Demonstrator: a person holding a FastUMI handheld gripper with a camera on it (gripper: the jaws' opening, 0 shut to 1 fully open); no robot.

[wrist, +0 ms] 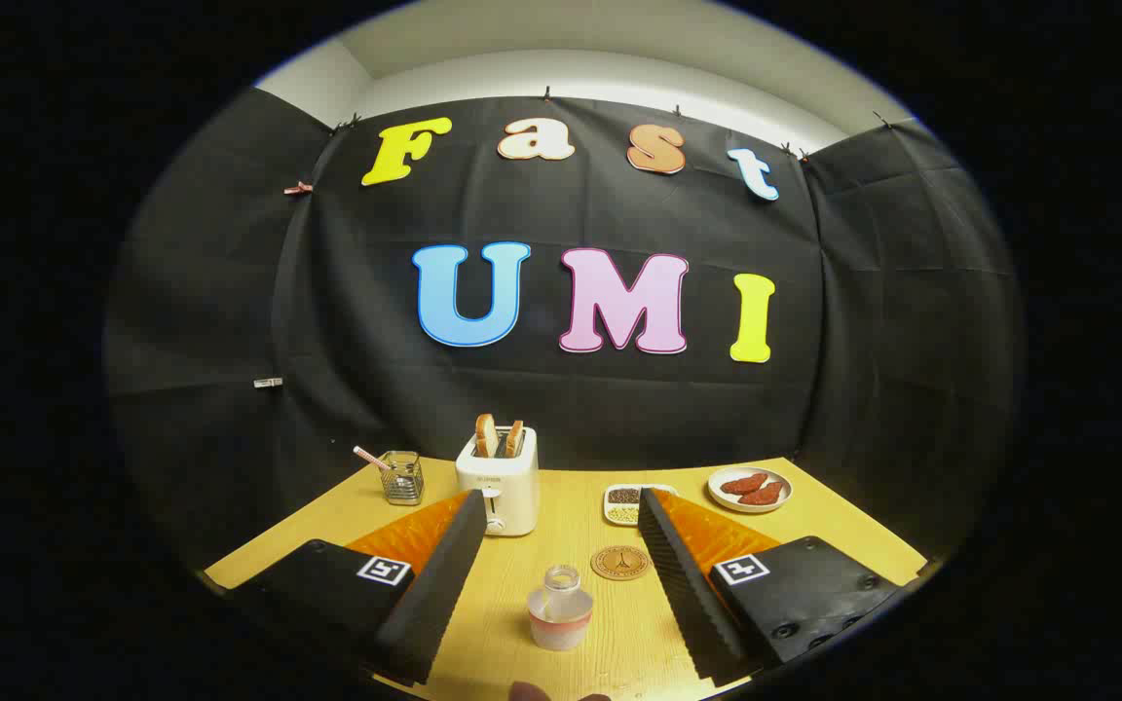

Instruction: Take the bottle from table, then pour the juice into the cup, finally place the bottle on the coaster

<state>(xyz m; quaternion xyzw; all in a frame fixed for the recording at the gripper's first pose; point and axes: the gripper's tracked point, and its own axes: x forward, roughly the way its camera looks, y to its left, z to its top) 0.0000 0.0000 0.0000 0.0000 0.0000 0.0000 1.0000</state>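
Your gripper (561, 574) has its jaws spread wide and empty, and the small clear plastic bottle (559, 608) stands upright on the yellow wooden counter (580, 516) between them, near their tips. It has a narrow open neck and a band of pale pink juice at the bottom. It is likely light, smooth and a little slippery, and it may tip easily, so close on the wider body below the neck. Just beyond it, slightly right, lies the round brown coaster (620, 563). Far left, beside the white toaster (498, 482), stands a clear glass cup (402, 477) with a straw.
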